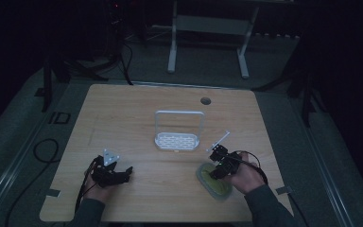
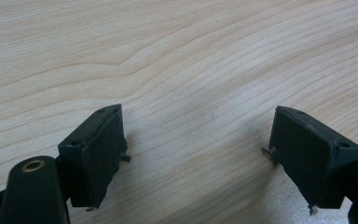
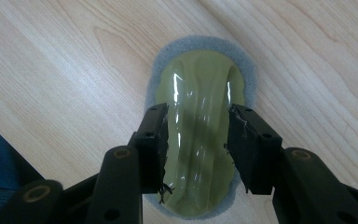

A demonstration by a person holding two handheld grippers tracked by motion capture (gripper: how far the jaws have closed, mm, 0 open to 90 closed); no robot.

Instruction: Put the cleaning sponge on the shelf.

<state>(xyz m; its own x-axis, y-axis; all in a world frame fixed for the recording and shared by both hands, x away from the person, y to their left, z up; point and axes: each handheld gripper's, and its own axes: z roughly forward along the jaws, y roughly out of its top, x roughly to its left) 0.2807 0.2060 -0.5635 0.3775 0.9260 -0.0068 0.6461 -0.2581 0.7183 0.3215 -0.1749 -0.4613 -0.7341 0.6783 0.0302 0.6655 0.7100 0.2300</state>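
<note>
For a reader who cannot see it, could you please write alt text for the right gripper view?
The right gripper points down at an oval olive-green pad with a grey foam rim lying on a light wooden table. Its two black jaws stand apart on either side of the pad's glossy raised middle.

No readable text, labels, brands or nos. anywhere I can see. My table [image 1: 123,113] is bare wood grain, no markings. The green pad [image 3: 198,135] under my right gripper [image 3: 198,149], centre of its view, carries no print. Dark mark on floor, mid left of high view: too blurry to read.
</note>
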